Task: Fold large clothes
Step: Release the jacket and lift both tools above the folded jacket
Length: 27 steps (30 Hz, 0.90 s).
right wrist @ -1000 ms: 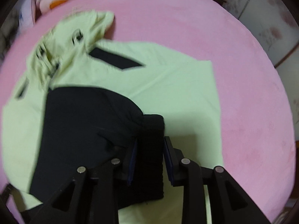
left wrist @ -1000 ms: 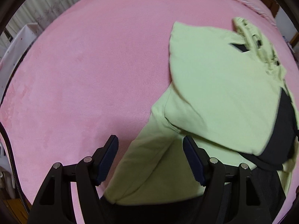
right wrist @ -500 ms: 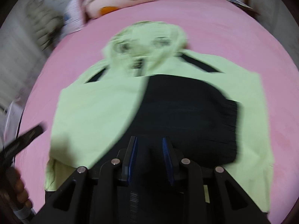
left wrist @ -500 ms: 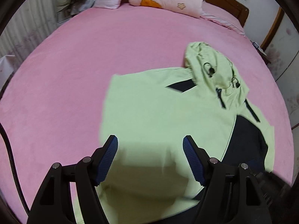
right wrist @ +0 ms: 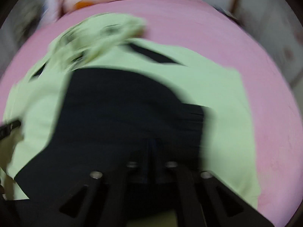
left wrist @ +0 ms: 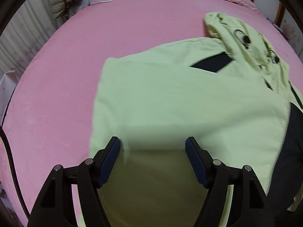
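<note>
Lying flat on the pink bedspread (left wrist: 75,66): pale-green hooded jacket with black panels (left wrist: 180,104), hood at the far end. Left gripper (left wrist: 152,158) fingers spread, above the near hem, gripping nothing. Right gripper (right wrist: 152,151) fingers pressed together over the black sleeve (right wrist: 123,113); blur hides any pinch.

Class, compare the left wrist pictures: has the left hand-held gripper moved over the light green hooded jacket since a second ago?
Yes. The left hand-held gripper moved from the sleeve onto the light green hooded jacket, towards its hood.
</note>
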Available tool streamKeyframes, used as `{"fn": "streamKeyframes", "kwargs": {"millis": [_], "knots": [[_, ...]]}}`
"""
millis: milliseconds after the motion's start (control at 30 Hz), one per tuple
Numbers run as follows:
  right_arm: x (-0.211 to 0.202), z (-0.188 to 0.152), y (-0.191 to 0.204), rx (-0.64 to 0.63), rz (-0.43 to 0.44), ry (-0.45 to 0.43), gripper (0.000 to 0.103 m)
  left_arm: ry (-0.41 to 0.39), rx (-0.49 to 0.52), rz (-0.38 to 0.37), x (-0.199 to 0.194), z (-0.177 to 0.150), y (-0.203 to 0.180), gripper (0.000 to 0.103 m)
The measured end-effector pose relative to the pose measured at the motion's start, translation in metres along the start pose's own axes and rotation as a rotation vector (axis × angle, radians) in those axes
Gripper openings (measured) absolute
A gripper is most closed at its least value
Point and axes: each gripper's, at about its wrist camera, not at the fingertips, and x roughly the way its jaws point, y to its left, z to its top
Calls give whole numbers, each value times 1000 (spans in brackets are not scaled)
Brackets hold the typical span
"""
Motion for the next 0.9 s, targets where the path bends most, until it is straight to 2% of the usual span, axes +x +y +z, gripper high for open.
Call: {"fn": "streamKeyframes", "kwargs": {"millis": [67,133,200,267,400,467,567,700,900], "knots": [[-4,-1,-6,-19,22,12,0,21,-21,-2,5,3,4,71],[-6,1,5,-71,-25,25,0,32,-12,0,3,5,3,71],[-9,6,12,-64,-40,46,0,51,3,5,-3,7,1,71],[-21,13,10,7,23,50,0,74,-8,-18,-11,12,-1,71],[-53,21,13,71,97,27,3,59,-63,-104,-61,11,5,73],[-77,25,17,53,117,3,3,45,-78,-132,-87,10,5,83],[-110,26,20,20,140,-18,2,2,-77,-170,-134,9,2,92],[-160,21,20,-13,172,-40,3,-35,-34,-198,-196,0,-5,93],[-209,9,24,-9,242,-60,3,-87,-45,-224,-264,-9,8,94]]}}
